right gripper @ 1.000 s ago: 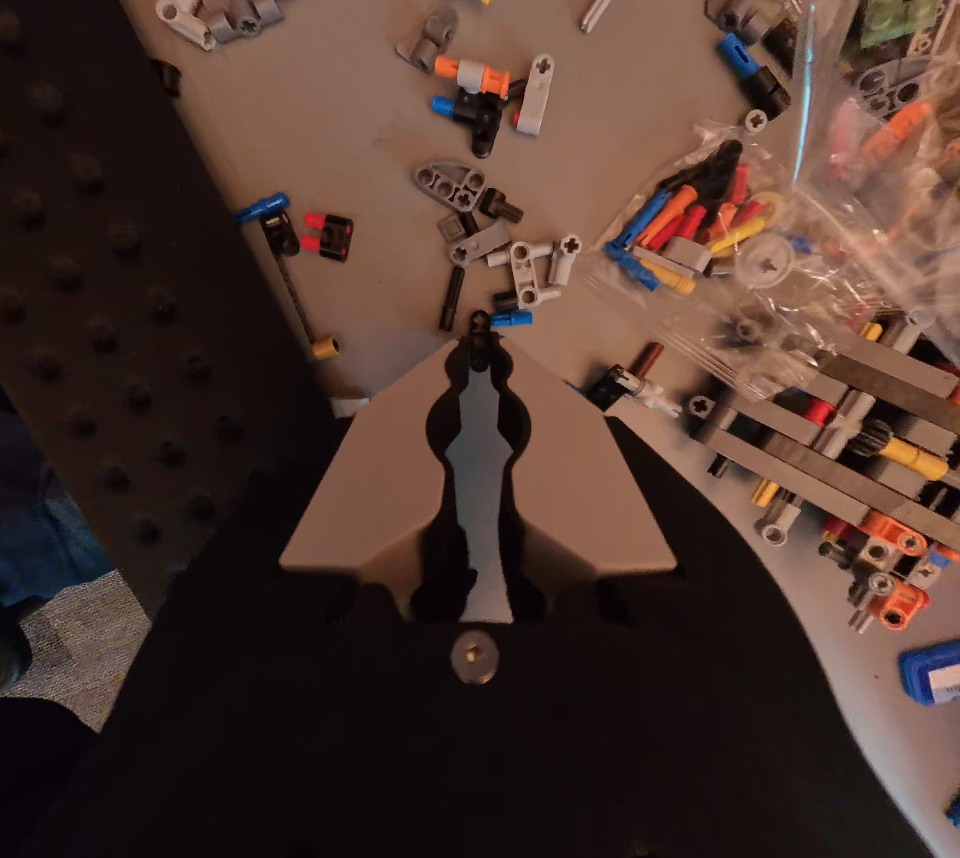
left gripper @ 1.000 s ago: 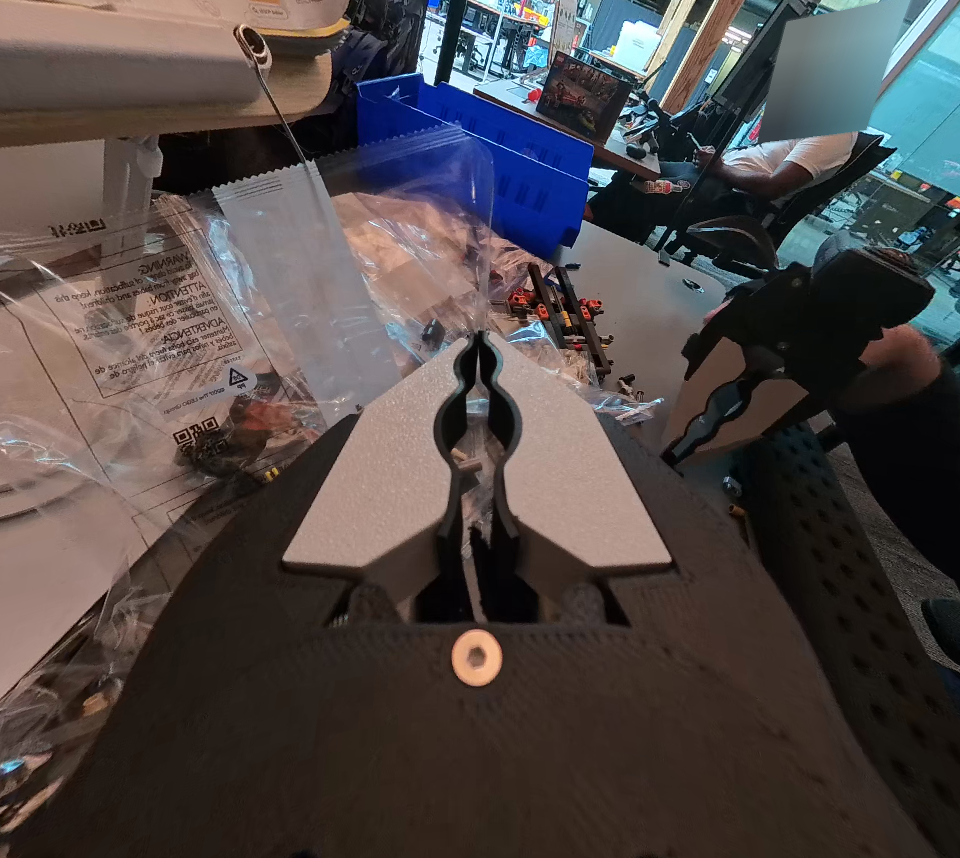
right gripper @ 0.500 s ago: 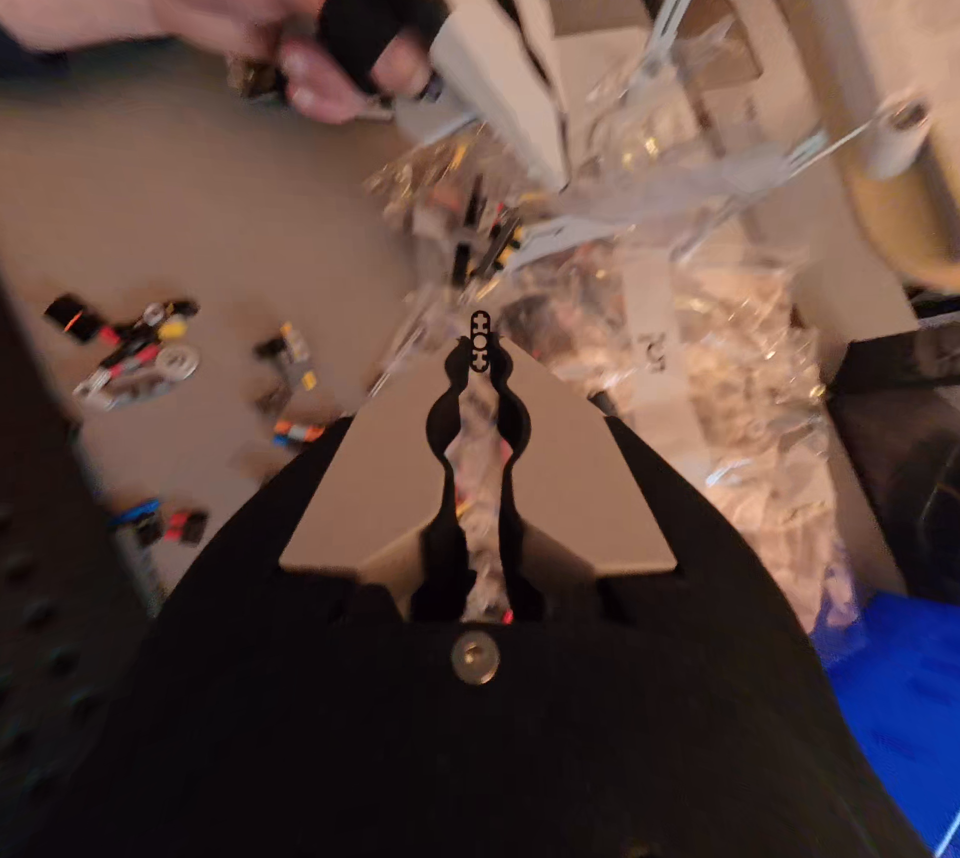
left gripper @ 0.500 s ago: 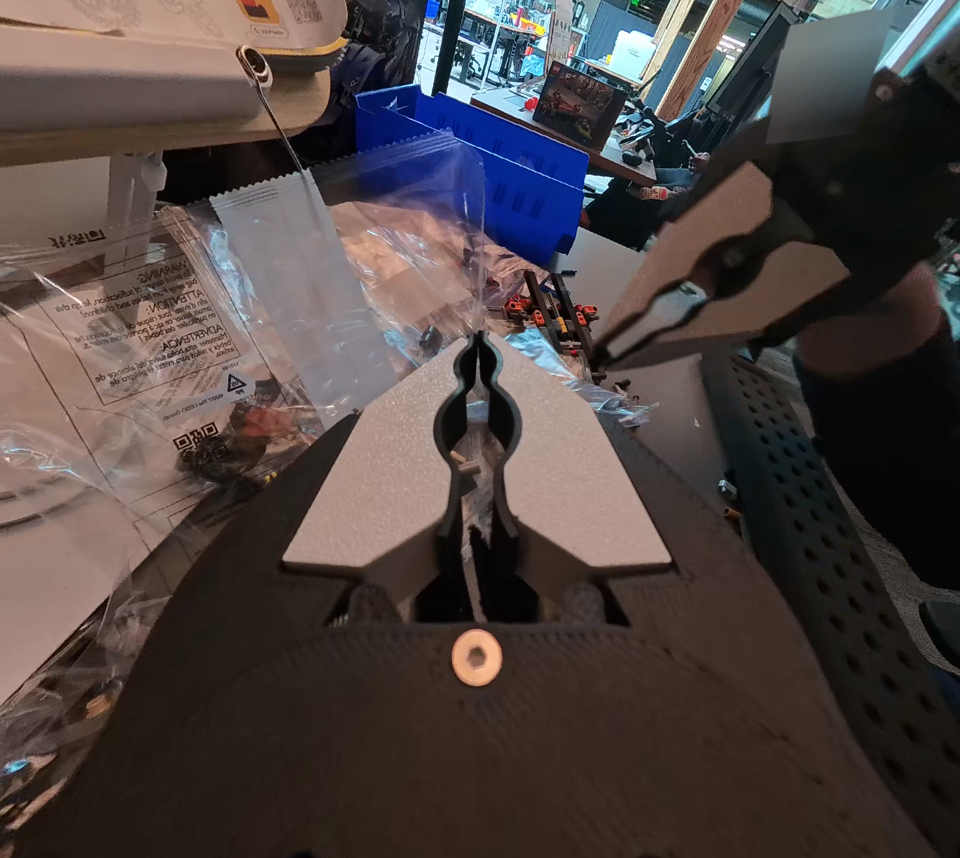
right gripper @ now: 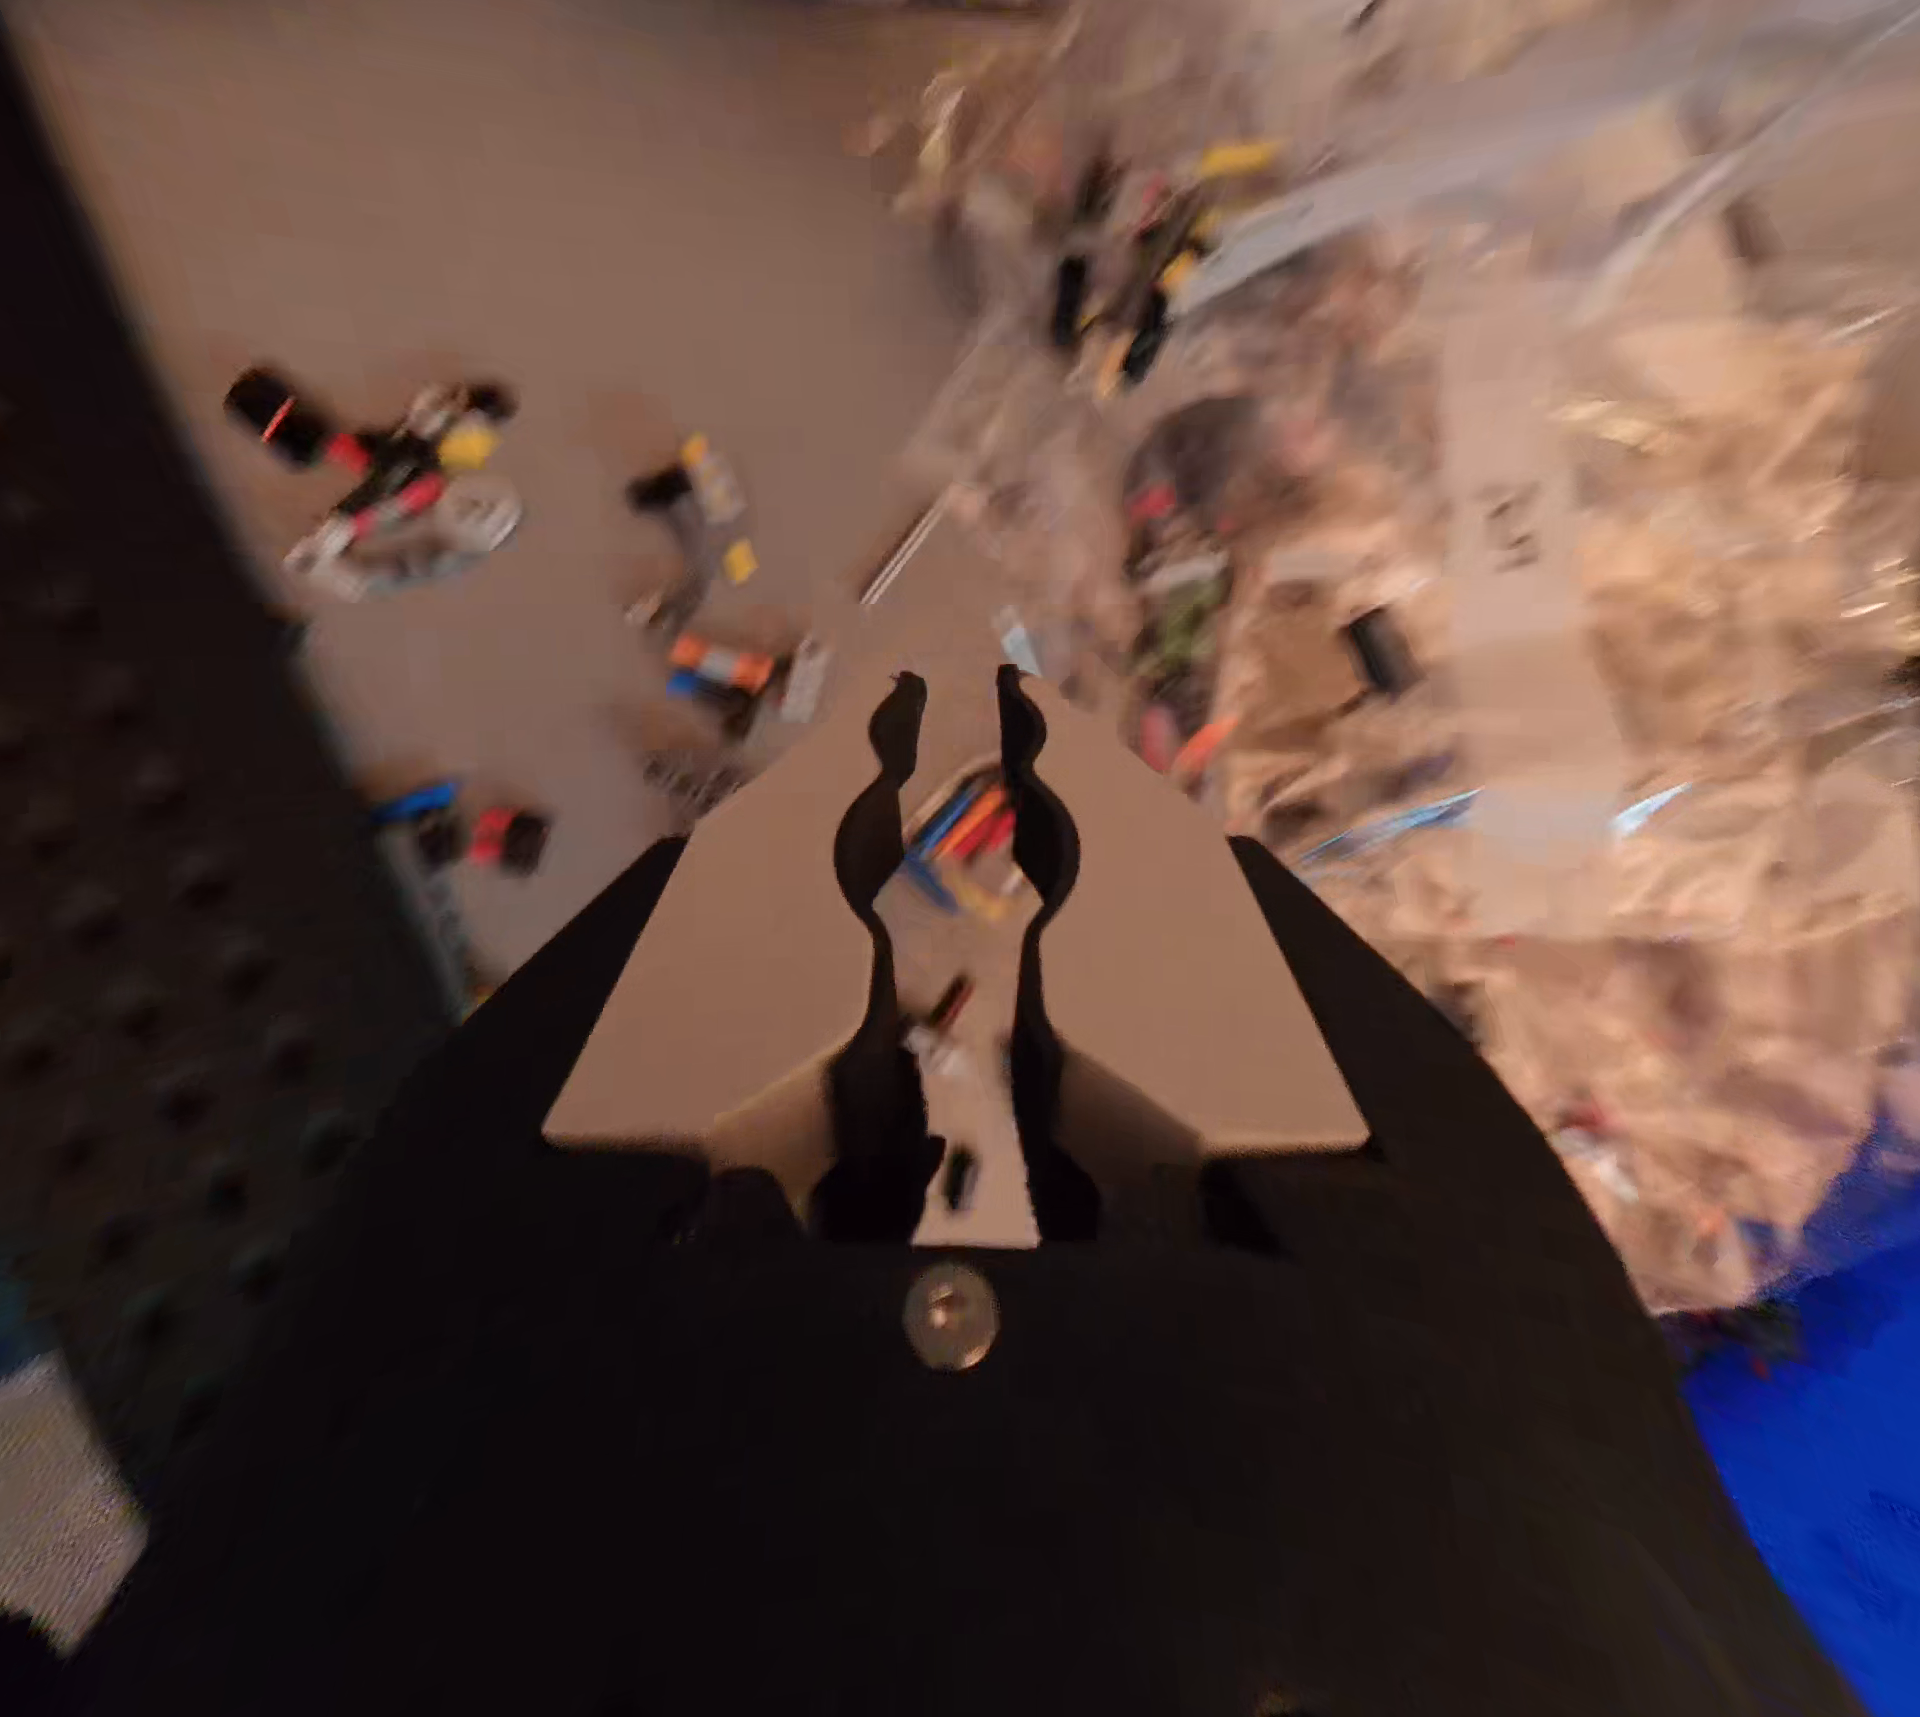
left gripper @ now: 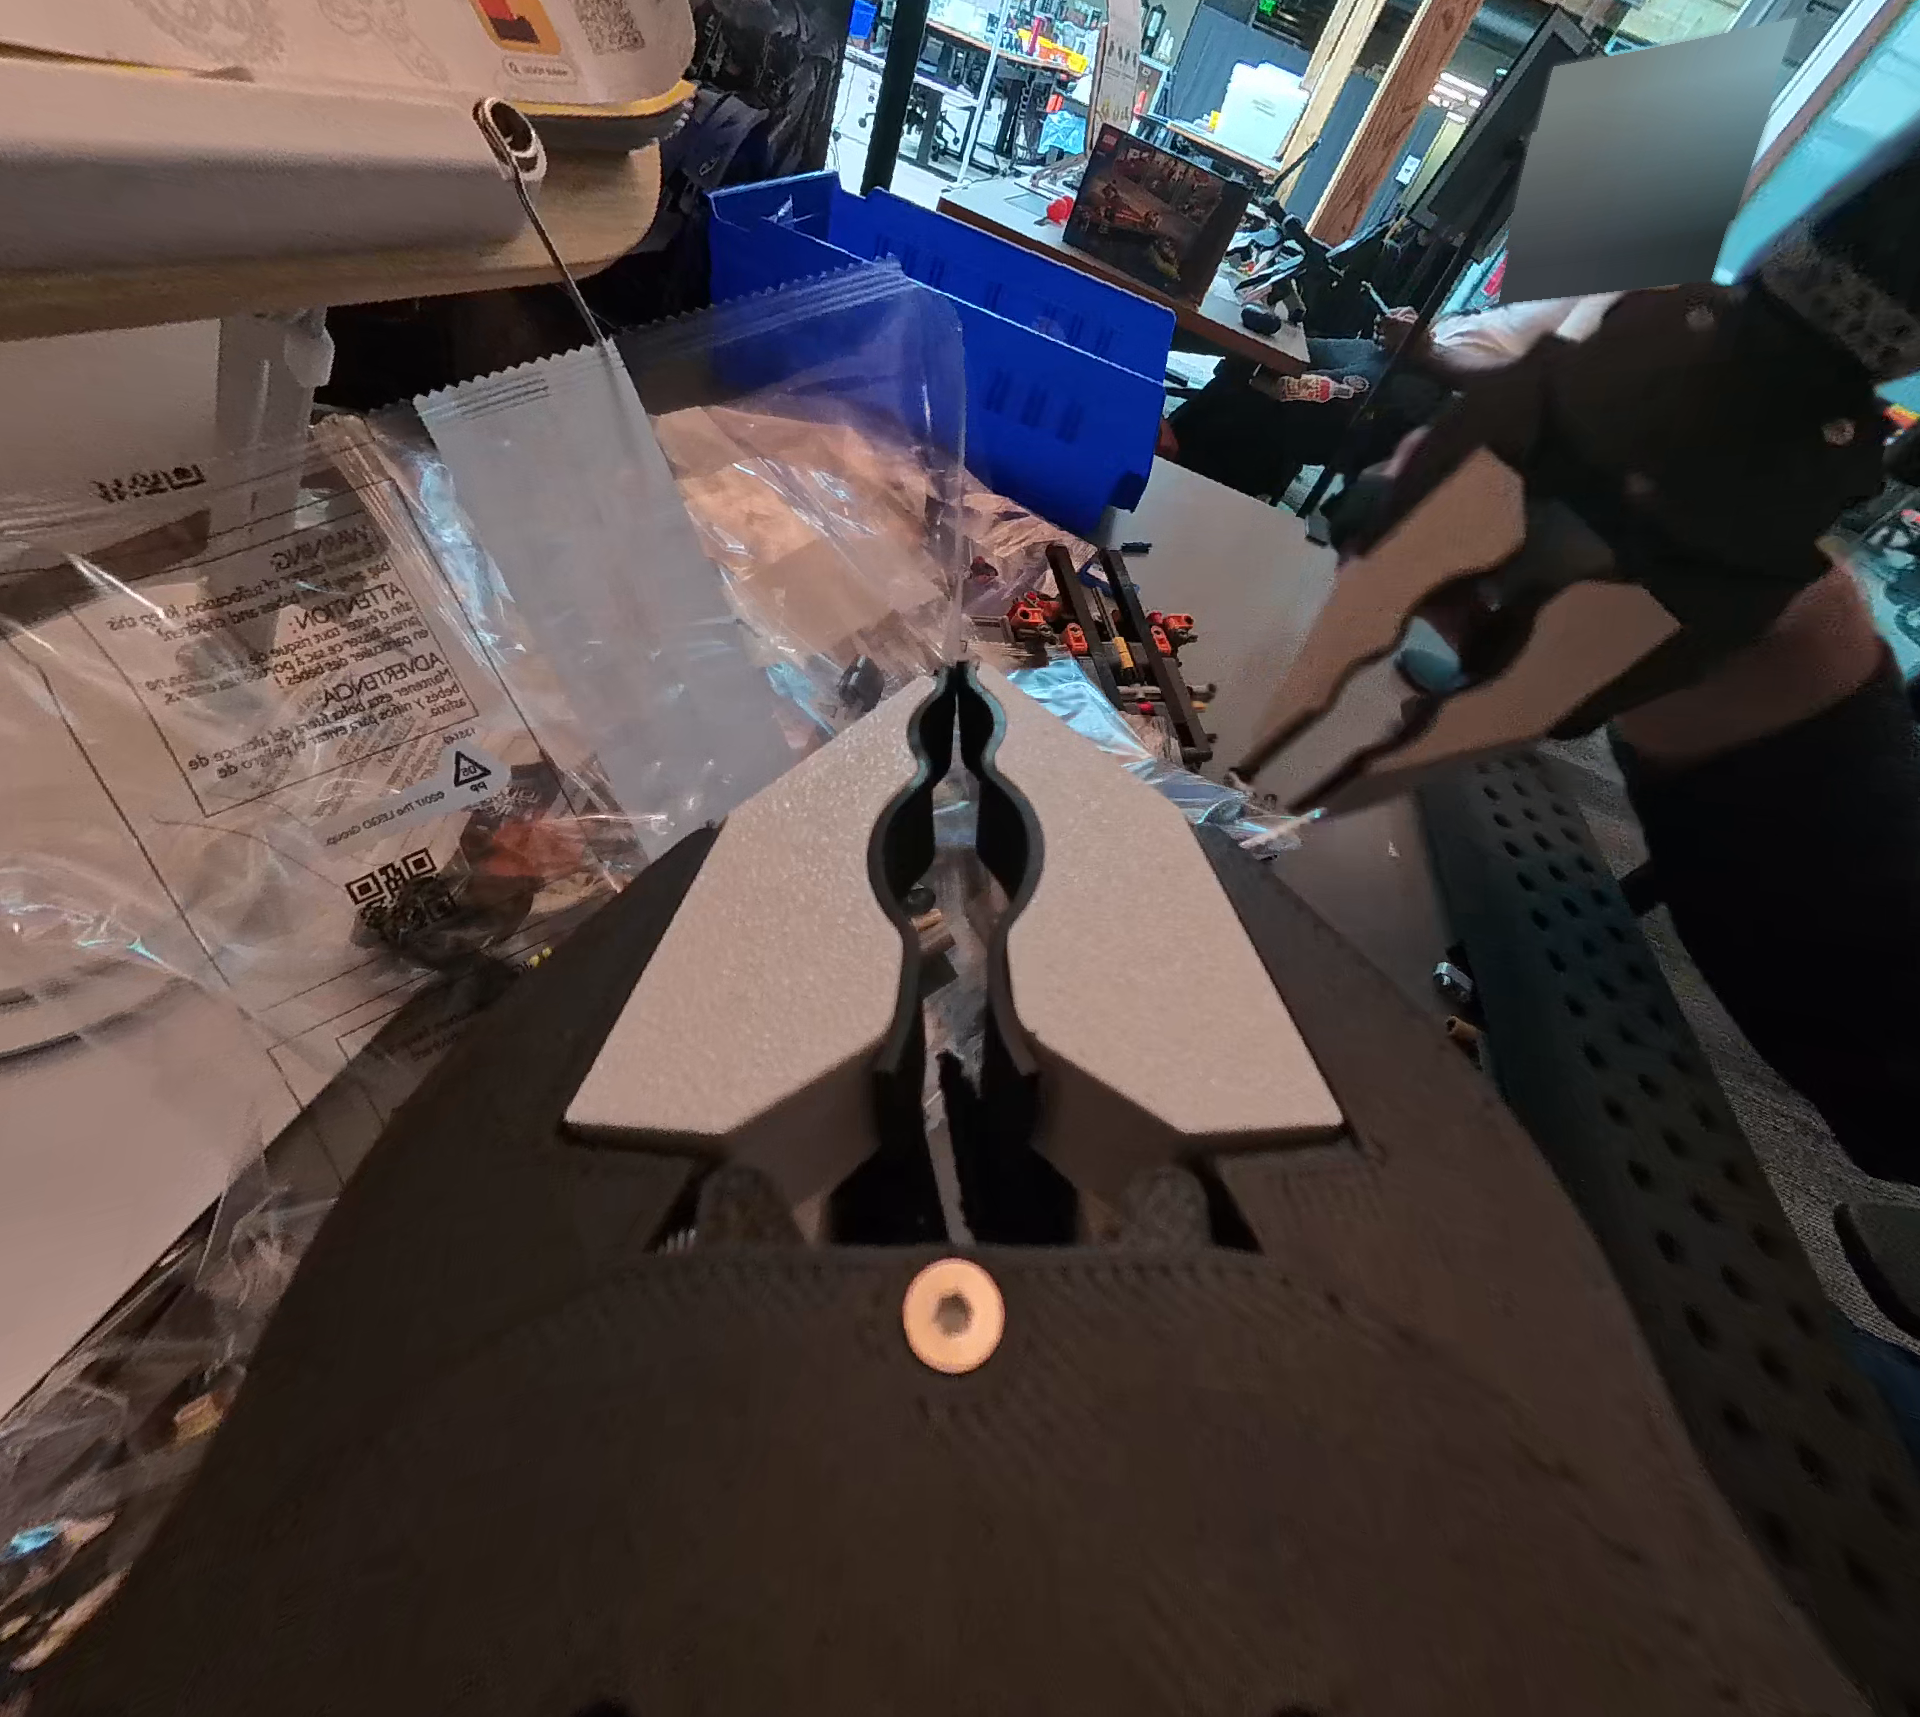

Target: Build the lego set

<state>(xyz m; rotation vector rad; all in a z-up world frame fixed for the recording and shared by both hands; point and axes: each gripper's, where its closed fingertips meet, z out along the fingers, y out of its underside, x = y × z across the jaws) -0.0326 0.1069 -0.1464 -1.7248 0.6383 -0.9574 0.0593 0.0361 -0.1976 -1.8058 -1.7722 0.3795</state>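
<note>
Fingers (left gripper: 790,940) of left gripper (left gripper: 958,680) pressed together, pinching the edge of a clear plastic bag (left gripper: 831,441) and holding it upright. Fingers of right gripper (right gripper: 961,680) spread, nothing between them, tips low over the grey table (right gripper: 520,161), near the crumpled plastic at the bag's foot.

Lego: partly built black-beam frame (left gripper: 1122,639) flat on the table just beyond the bag; loose pins and connectors (right gripper: 395,483) scattered apart from it; more parts inside other bags. Early in the build, by the look of it: fetching parts. Next, probably: closing the right tips on a chosen piece or on the bag's other edge, which calls for a slow, squared approach to so small a target.

Left wrist view only: both grippers together, frame, blue bin (left gripper: 1039,358) behind. Right wrist view only: scattered loose pieces, heavily blurred; frame not made out there.
</note>
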